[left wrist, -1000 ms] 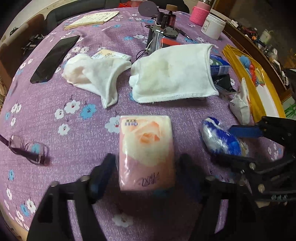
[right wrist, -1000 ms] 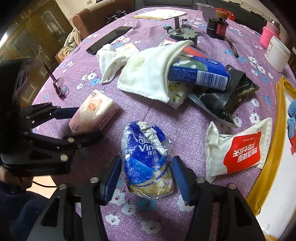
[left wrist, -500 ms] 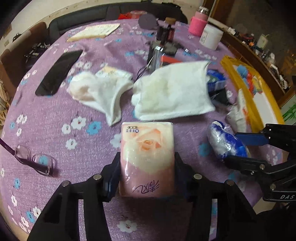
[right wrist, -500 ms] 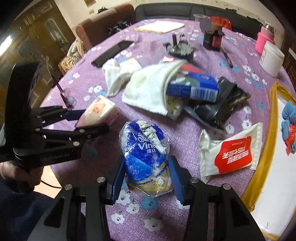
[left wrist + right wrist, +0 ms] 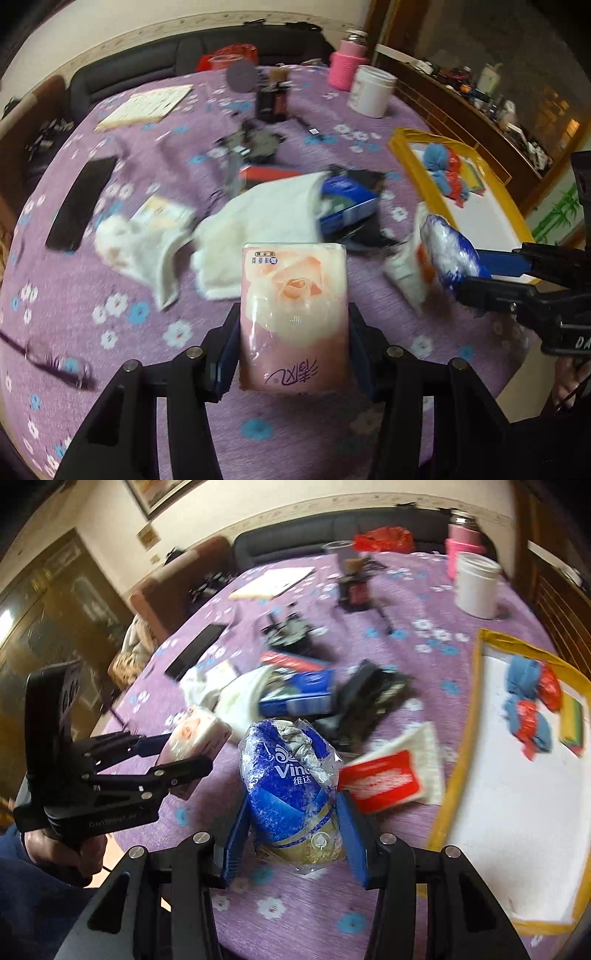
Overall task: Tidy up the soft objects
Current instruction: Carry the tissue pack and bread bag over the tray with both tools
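A: Both packs have left the surface (image 5: 122, 325) since one second back; then they lay on the purple flowered cloth with the tongs spread wide beside them.

B: Confirmed. Left tongs (image 5: 293, 343) now clamp the pink rose-print tissue pack (image 5: 293, 314) on its two long sides, pack upright between the pads, lifted above the cloth. Same pack shows in the right view (image 5: 195, 738), held at its near end.

A: Right tongs (image 5: 293, 834)?

B: Closed on the blue-and-white tissue bag (image 5: 291, 794), pads pressing its lower half; the crumpled top stands clear above them. In the left view that bag (image 5: 448, 254) hangs at the far right, near the tray.

A: Surroundings, outward?

B: Red-and-white wet-wipe pouch (image 5: 391, 779) lies on the cloth just right of the bag. Behind it, a white towel (image 5: 258, 232) partly covers a blue carton (image 5: 347, 206); a smaller white cloth (image 5: 140, 247) lies to its left. Yellow-rimmed tray (image 5: 465, 753) at the right holds blue and red soft items (image 5: 528, 701). Background blurred.
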{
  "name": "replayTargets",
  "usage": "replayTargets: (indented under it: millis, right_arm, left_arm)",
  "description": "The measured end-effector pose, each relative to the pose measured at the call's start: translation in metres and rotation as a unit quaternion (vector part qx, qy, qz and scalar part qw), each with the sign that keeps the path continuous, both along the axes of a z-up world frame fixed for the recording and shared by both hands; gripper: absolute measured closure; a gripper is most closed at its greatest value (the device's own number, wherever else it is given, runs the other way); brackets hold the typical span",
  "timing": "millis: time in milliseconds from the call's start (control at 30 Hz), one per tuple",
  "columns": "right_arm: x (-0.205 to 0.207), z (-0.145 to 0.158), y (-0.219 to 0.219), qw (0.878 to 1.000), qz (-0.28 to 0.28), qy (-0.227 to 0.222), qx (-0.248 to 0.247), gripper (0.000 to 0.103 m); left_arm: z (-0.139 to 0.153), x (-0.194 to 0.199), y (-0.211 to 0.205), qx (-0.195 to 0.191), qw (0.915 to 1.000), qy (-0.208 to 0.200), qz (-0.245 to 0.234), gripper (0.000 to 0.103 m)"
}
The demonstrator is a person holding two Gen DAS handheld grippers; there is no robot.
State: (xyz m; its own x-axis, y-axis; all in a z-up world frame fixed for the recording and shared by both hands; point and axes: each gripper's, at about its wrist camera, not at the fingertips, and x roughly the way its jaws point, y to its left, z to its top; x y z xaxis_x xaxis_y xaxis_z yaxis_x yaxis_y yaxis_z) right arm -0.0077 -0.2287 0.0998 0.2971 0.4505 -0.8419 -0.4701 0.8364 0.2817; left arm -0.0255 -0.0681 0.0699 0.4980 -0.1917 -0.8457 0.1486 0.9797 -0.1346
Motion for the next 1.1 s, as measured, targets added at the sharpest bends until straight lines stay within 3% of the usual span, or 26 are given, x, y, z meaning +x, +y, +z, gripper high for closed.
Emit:
replayTargets:
  millis: [300, 533, 867, 1100]
  right_arm:
    - [0.005, 0.010, -0.075, 0.995, -0.094, -0.001, 0.019, 0.052]
    - [0.011, 0.011, -0.134, 0.985, -0.168, 0.005, 0.026, 0.052]
    - [0.026, 0.001, -0.200, 0.971, -0.238, 0.023, 0.004, 0.052]
    - [0.066, -0.012, -0.228, 0.965, -0.258, 0.035, -0.021, 0.052]
  left_arm:
    - [0.015, 0.024, -0.066, -0.008, 0.9972, -0.008, -0.073, 0.052]
    - [0.019, 0.050, -0.139, -0.012, 0.9903, -0.004, -0.139, 0.052]
    - [-0.008, 0.088, -0.221, -0.012, 0.9854, 0.031, -0.167, 0.052]
    - [-0.032, 0.115, -0.257, 0.013, 0.9841, 0.048, -0.170, 0.052]
